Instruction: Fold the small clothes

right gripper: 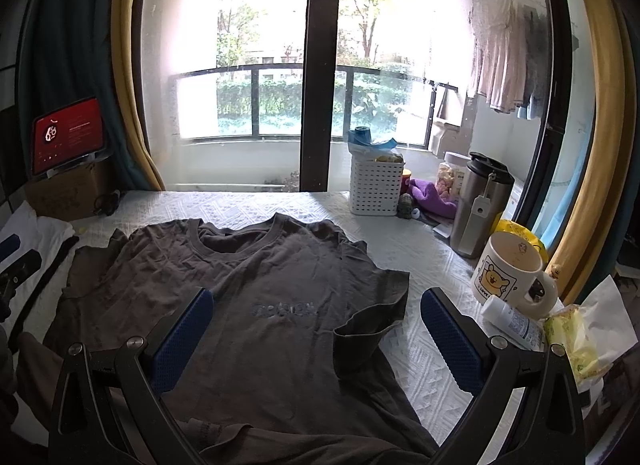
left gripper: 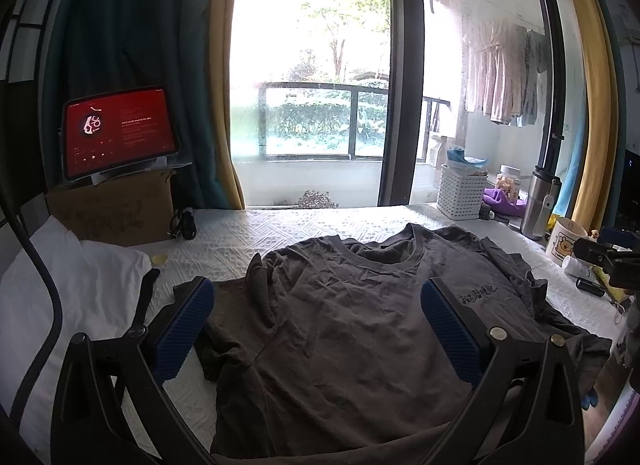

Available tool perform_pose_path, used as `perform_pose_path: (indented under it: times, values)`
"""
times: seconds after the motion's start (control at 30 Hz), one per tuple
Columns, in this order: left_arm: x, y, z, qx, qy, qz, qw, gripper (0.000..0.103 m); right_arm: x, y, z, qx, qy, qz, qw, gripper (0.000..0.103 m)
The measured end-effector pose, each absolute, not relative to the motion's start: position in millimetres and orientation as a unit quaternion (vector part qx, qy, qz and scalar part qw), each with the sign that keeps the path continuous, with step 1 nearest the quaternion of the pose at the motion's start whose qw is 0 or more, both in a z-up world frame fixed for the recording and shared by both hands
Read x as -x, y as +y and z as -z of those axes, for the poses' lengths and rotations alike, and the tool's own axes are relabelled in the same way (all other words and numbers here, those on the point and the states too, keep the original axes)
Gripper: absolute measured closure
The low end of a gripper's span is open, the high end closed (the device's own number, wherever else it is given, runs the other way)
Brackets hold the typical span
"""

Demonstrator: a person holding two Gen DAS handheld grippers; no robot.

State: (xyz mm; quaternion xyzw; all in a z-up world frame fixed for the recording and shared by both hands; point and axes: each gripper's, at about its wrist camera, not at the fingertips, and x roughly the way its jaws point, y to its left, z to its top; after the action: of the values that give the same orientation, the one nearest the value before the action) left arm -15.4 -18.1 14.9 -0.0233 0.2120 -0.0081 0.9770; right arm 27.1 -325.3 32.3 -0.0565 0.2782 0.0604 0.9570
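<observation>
A dark grey T-shirt (left gripper: 340, 329) lies front-up on the white quilted table, neckline toward the window, small print on the chest. Its left sleeve is bunched and folded inward in the left wrist view. In the right wrist view the same T-shirt (right gripper: 256, 297) shows its right sleeve curled over near the table's right side. My left gripper (left gripper: 316, 301) hovers open above the shirt's lower body, nothing between its blue pads. My right gripper (right gripper: 316, 309) is open too, over the shirt's right half. The other gripper shows at each view's edge.
A white cloth (left gripper: 72, 285) lies at the left. A tablet (left gripper: 118, 131) with a red screen stands on a cardboard box (left gripper: 116, 209). At the right are a white basket (right gripper: 374, 185), a steel flask (right gripper: 480, 205), a bear mug (right gripper: 508, 269), a small bottle (right gripper: 508, 319) and a snack bag (right gripper: 576, 337).
</observation>
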Motion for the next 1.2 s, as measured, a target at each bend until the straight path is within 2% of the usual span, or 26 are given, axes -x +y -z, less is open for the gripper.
perform_pose_path:
  times: [0.6, 0.7, 1.2]
  values:
    - [-37, -29, 5, 0.015, 0.254, 0.000, 0.967, 0.001, -115, -390, 15, 0.000, 0.346, -0.035, 0.938, 0.000]
    - [-48, -30, 8, 0.015, 0.261, -0.004, 0.965, 0.001, -135, -403, 26, -0.010, 0.363, -0.029, 0.931, 0.010]
    - [-99, -37, 30, 0.015, 0.313, -0.027, 0.949, 0.001, -200, -427, 77, -0.020, 0.430, -0.039, 0.902, 0.014]
